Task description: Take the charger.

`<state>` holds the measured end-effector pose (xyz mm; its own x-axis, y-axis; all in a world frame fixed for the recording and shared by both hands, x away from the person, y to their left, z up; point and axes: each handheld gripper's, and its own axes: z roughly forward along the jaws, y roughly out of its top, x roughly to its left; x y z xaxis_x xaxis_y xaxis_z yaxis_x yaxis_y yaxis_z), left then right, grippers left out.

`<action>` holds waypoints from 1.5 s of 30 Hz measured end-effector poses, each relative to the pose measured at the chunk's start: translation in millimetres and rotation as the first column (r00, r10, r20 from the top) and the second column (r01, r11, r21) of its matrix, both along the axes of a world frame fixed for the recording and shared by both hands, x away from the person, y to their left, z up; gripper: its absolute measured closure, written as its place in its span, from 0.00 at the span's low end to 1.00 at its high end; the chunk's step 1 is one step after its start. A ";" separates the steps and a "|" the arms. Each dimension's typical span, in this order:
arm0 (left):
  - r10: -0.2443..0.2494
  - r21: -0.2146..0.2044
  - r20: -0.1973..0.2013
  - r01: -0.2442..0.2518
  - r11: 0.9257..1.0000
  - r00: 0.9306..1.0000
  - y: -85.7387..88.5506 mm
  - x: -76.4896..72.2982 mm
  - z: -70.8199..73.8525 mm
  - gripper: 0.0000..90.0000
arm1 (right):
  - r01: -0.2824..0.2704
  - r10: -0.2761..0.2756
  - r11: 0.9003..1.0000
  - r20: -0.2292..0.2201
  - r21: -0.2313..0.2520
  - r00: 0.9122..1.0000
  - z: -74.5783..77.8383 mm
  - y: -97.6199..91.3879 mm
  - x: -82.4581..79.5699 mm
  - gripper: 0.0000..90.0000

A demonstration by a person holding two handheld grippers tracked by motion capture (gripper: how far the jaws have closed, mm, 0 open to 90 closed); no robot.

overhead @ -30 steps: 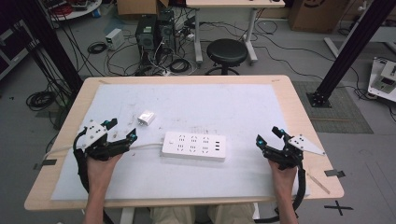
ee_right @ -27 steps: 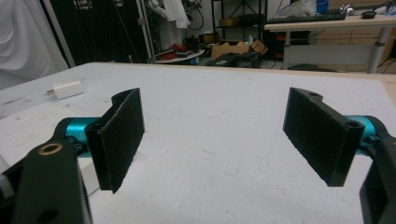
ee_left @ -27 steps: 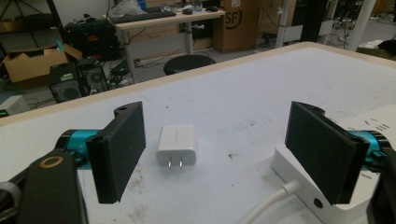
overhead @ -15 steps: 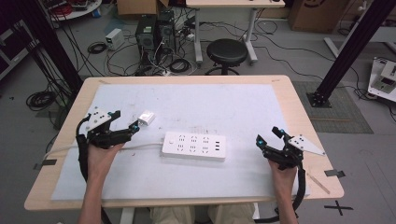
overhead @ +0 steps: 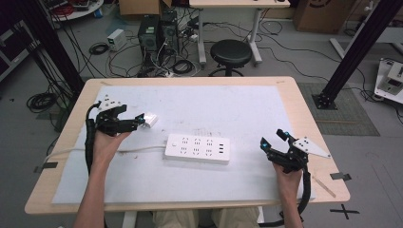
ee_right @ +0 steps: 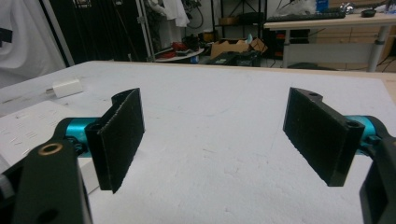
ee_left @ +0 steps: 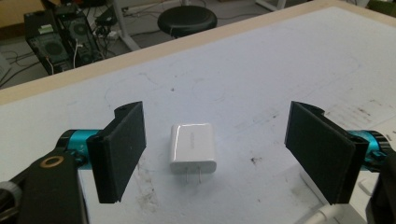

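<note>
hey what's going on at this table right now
A person sits at a table holding a two-jaw gripper in each hand. The left gripper is lined up on a small white plug-in charger, which lies flat between its open jaws with its prongs toward the gripper; the jaws are not touching it. A white power strip lies mid-table. The right gripper rests open near the table's right edge, holding nothing.

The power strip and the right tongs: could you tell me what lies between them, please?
Nothing: in the high view, only bare white mat separates the power strip from the right tongs.
</note>
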<state>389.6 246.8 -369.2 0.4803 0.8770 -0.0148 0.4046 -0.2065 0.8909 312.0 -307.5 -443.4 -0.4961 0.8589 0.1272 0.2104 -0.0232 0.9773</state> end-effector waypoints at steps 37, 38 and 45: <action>0.022 0.126 -0.244 0.009 0.992 0.970 -25.2 70.4 -60.6 0.23 | -0.005 0.005 1.000 -0.014 -0.010 1.000 -0.3 1.6 1.3 0.23; 0.022 0.126 -0.244 0.009 0.992 0.970 -25.2 70.4 -60.6 0.23 | -0.005 0.005 1.000 -0.016 -0.011 1.000 -0.3 1.8 1.1 0.23; 0.039 0.127 -0.275 -0.004 0.992 0.961 -23.6 75.3 -70.2 0.23 | -0.004 0.004 1.000 -0.020 -0.012 1.000 -0.3 2.1 0.9 0.23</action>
